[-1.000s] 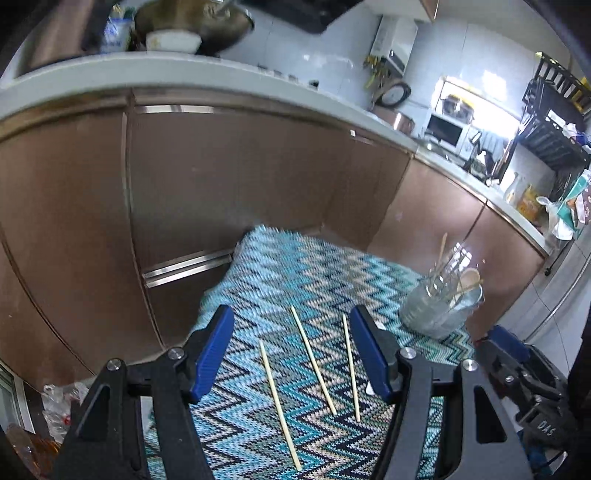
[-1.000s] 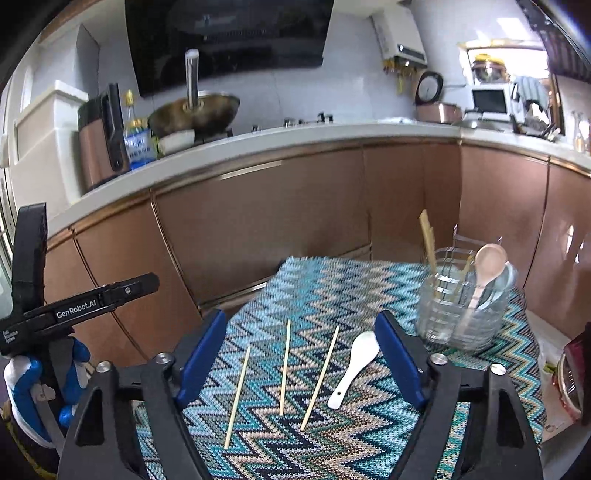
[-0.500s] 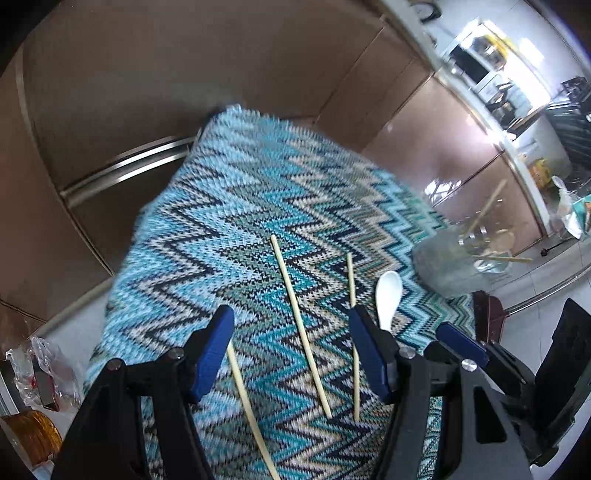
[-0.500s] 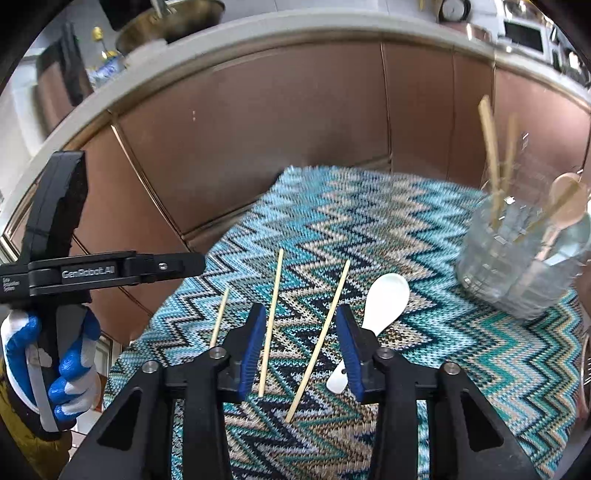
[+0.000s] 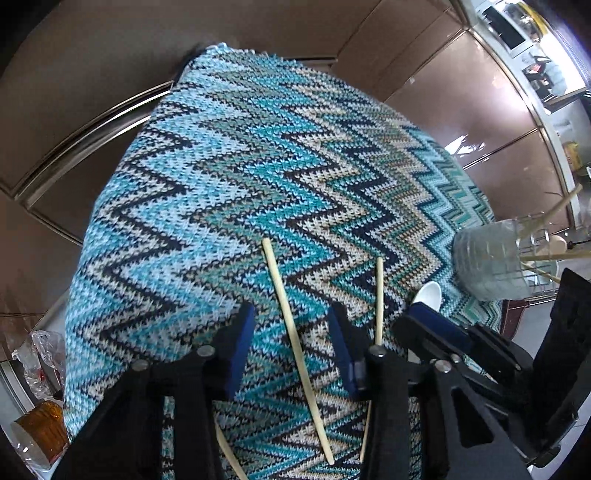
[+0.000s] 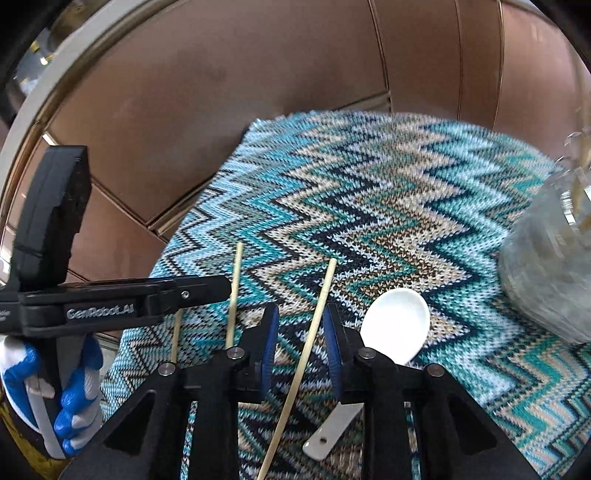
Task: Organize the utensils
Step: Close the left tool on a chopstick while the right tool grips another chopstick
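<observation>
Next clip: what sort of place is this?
Most likely a home kitchen: brown cabinet fronts under a counter edge, a microwave on the far counter, and chopsticks beside a utensil jar on a knitted cloth.

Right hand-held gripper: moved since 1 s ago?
Yes. The right hand-held gripper has dropped toward the zigzag cloth and narrowed; its jaws now straddle one chopstick, with the white spoon just right.

Both claws — lower, narrower than before.
</observation>
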Action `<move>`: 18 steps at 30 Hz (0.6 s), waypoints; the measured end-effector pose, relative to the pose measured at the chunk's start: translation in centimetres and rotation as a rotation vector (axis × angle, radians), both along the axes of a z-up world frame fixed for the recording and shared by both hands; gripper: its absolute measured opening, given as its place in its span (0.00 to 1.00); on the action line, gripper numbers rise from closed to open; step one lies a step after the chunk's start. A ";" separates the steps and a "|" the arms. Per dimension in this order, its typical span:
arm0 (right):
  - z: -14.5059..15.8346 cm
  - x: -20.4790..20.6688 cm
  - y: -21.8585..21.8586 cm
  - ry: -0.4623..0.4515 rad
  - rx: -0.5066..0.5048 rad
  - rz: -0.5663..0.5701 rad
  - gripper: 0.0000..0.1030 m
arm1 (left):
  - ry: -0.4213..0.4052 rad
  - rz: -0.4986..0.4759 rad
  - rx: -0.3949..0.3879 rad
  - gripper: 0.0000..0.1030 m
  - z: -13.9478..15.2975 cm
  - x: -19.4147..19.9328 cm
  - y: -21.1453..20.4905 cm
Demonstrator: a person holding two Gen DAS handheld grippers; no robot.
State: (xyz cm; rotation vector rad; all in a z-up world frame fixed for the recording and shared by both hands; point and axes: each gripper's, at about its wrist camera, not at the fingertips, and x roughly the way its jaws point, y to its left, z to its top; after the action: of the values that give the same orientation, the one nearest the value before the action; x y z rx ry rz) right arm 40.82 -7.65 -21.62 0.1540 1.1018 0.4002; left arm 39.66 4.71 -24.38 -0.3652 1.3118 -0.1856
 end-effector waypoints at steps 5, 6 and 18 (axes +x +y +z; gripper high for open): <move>-1.5 1.5 0.0 0.050 0.006 0.004 0.19 | 0.049 -0.011 -0.003 0.22 -0.9 1.0 -0.5; -1.6 1.7 0.0 0.055 0.006 0.004 0.18 | 0.060 -0.011 0.001 0.20 -1.2 1.1 -0.5; -2.7 3.0 0.7 0.101 -0.045 0.037 0.12 | 0.058 -0.026 0.016 0.09 -2.1 1.5 -0.8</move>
State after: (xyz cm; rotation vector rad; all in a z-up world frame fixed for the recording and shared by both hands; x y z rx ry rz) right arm 43.85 -6.91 -24.29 0.1158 1.2132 0.4037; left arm 41.17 3.93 -26.46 -0.3426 1.3747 -0.1873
